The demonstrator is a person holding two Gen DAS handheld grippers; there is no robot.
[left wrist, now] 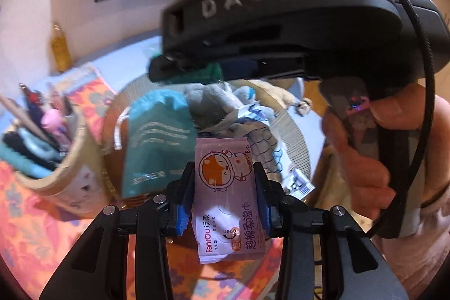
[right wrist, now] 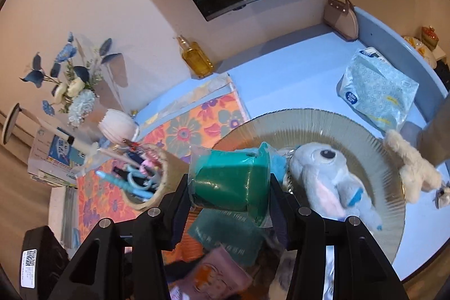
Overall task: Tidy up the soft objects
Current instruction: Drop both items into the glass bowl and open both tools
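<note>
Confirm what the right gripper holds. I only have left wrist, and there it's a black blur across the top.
Observer: The right gripper is shut on a green pack in clear wrap, seen in full on the right wrist view.
Operator: What's under it?
Observer: The round tray, with a grey plush lying in it, eye up.
Operator: Anything else soft beyond the tray?
Observer: A blue tissue pack lies on the blue table past the tray's far rim, apart from it.
Operator: And the beige toy?
Observer: The beige plush lies across the tray's right rim, partly off it.
</note>
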